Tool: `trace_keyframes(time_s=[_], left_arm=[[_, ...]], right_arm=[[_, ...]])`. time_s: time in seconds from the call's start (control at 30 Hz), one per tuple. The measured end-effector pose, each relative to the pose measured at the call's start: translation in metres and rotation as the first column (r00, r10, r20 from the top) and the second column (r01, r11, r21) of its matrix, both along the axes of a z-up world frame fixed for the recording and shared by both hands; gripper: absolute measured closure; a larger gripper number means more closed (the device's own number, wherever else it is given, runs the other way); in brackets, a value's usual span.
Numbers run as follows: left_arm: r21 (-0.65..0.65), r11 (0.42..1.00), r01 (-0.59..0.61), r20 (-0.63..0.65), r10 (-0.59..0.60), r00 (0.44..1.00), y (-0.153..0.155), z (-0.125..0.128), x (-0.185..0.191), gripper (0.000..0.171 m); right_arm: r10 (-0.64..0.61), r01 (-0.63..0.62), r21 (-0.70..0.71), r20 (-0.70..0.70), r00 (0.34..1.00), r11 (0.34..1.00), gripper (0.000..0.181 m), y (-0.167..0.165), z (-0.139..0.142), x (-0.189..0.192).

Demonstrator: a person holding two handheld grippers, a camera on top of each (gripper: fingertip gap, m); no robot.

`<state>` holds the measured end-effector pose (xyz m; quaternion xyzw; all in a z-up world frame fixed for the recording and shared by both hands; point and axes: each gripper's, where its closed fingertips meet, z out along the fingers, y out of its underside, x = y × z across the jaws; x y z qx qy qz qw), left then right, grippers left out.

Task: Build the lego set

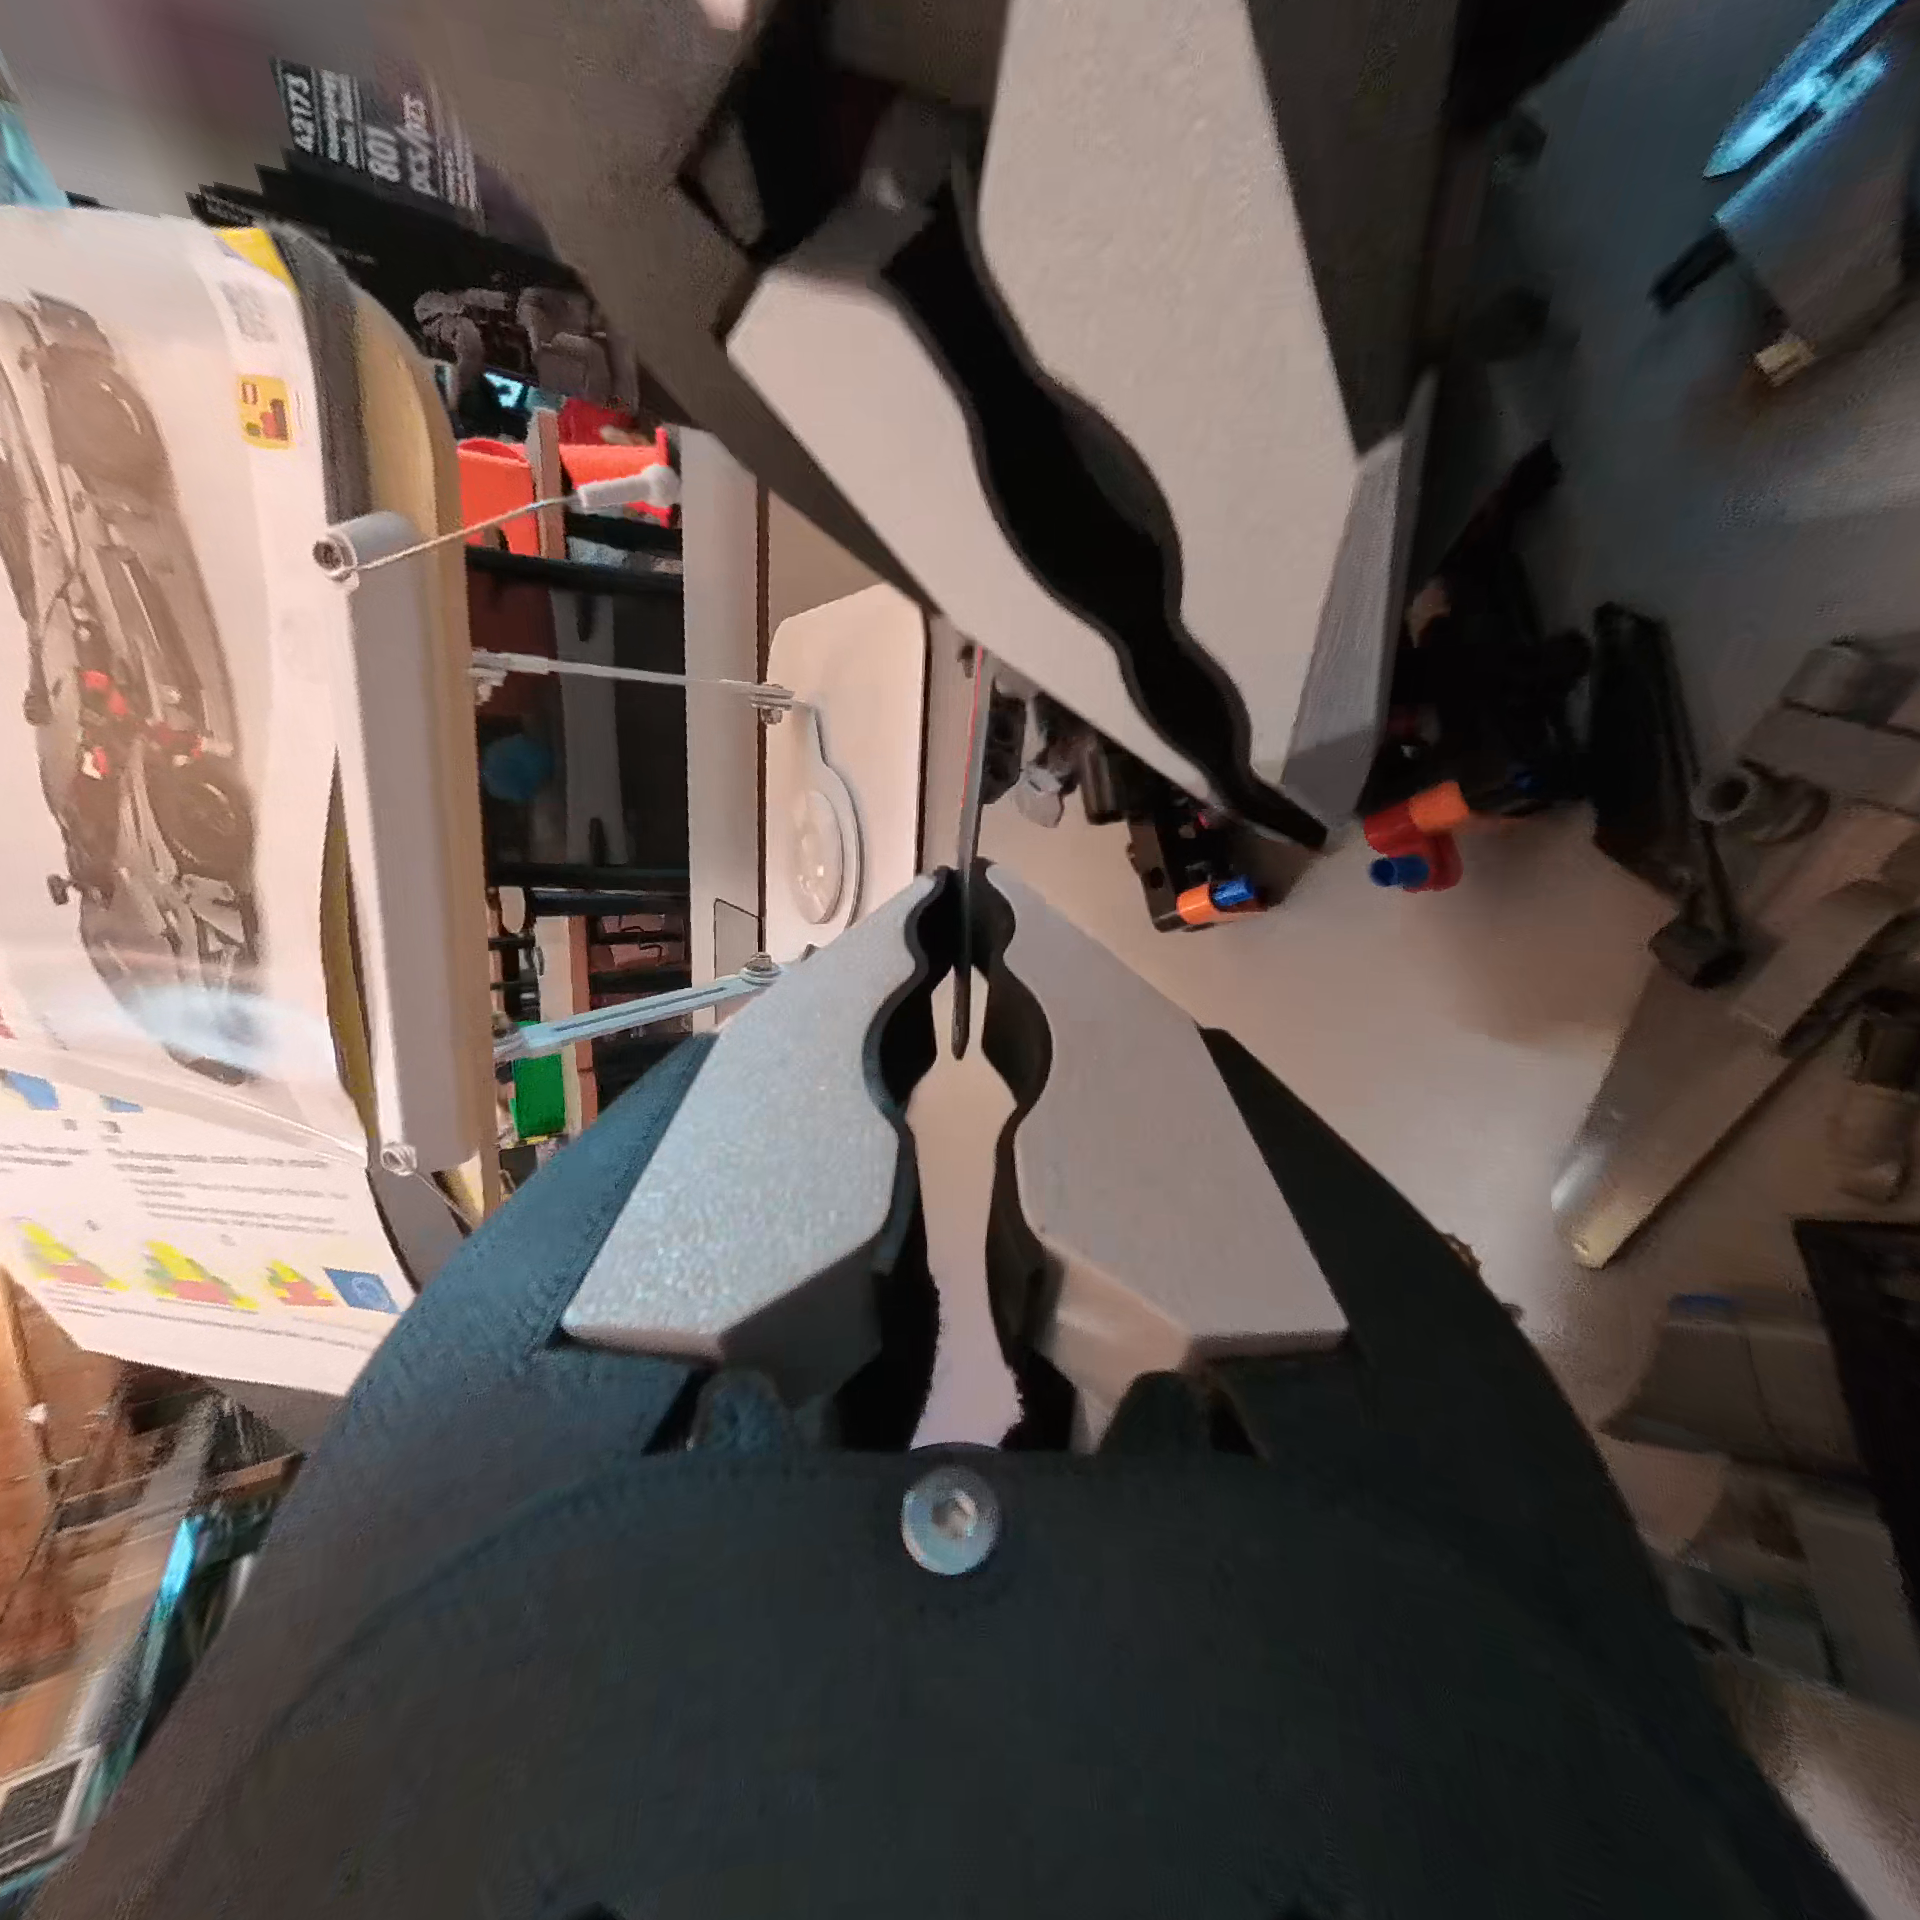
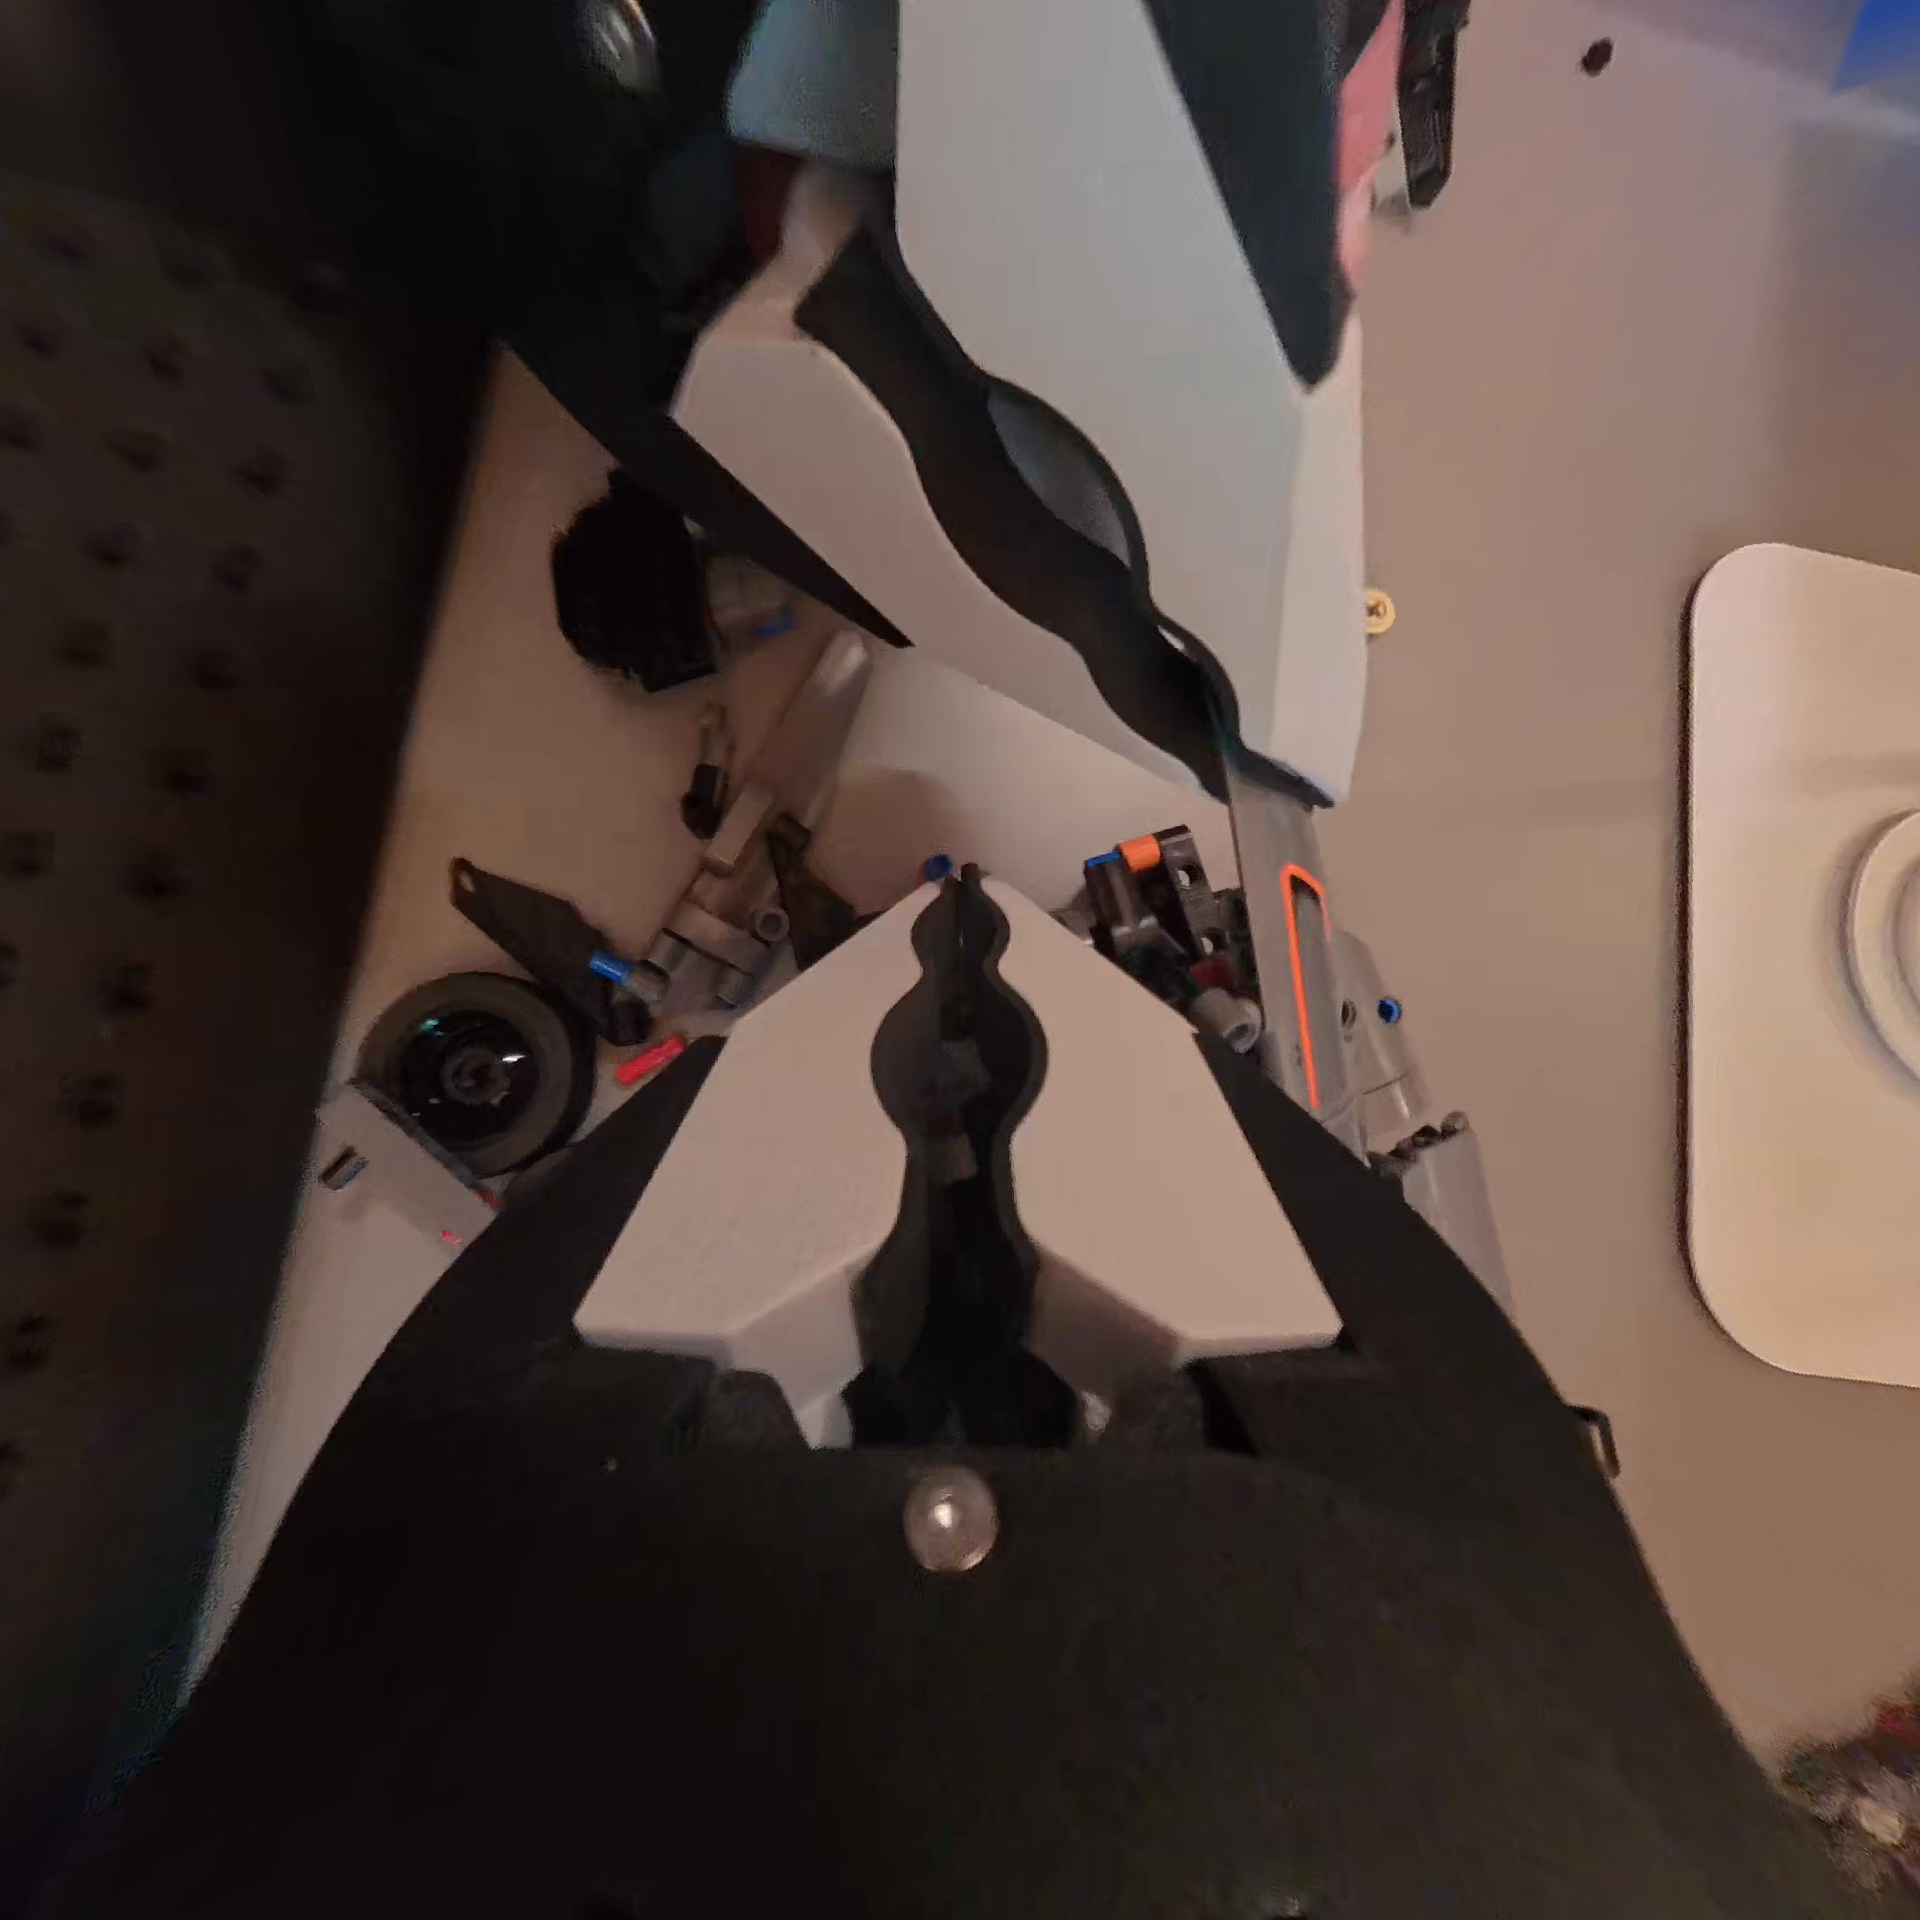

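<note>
My left gripper [image 1: 961, 883] is shut on a thin grey panel [image 1: 974, 769], seen edge-on between its black pads. In the right wrist view the same gripper [image 2: 1262, 779] comes in from above and grips the top of that panel [image 2: 1340, 997], which has an orange outline. The panel stands against a black lego assembly with orange and blue pins [image 2: 1164, 904], which also shows in the left wrist view [image 1: 1195, 883]. My right gripper [image 2: 961, 883] is shut just in front of this assembly. In the left wrist view its tips [image 1: 1288, 821] touch the assembly's top. I cannot tell whether they pinch a part.
Loose parts lie on the white table: a black wheel [image 2: 473, 1070], a red pin [image 2: 649, 1060], a black panel [image 2: 530, 925], grey beams [image 2: 707, 956] and a red piece with pins [image 1: 1418, 842]. An instruction booklet [image 1: 135, 727] stands on the left. A white pad [image 2: 1808, 935] lies on the right. The tips of one gripper are about 6 cm away from the tips of the other. The black wheel [image 2: 473, 1070] is closer to my right gripper, around 11 cm from its tips; the left tips are 15 cm off.
</note>
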<state>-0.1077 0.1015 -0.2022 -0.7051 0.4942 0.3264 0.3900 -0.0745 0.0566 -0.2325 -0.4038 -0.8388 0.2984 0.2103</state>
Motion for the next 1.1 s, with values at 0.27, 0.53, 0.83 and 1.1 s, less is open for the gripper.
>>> trace_keyframes(time_s=[0.27, 0.53, 0.83, 1.1], left_arm=[[-0.083, 0.996, -0.044, 0.193, 0.06, 0.979, 0.003, -0.004, -0.006, 0.17], [-0.14, 0.989, -0.046, 0.23, 0.077, 0.97, 0.008, 0.002, -0.006, 0.169], [-0.141, 0.99, -0.031, 0.295, 0.071, 0.953, 0.008, 0.0, -0.002, 0.168], [-0.102, 0.994, -0.048, 0.282, 0.075, 0.956, 0.011, 0.002, -0.002, 0.168]], right_arm=[[-0.156, 0.192, 0.139, -0.235, 0.959, 0.972, 0.16, 0.047, 0.043, 0.009], [-0.111, 0.21, 0.376, -0.267, 0.957, 0.902, 0.168, 0.056, 0.025, -0.003], [-0.206, 0.212, 0.02, -0.162, 0.965, 0.977, 0.16, 0.045, 0.033, 0.007], [-0.25, 0.246, -0.054, -0.105, 0.962, 0.968, 0.165, 0.049, 0.021, 0.003]])
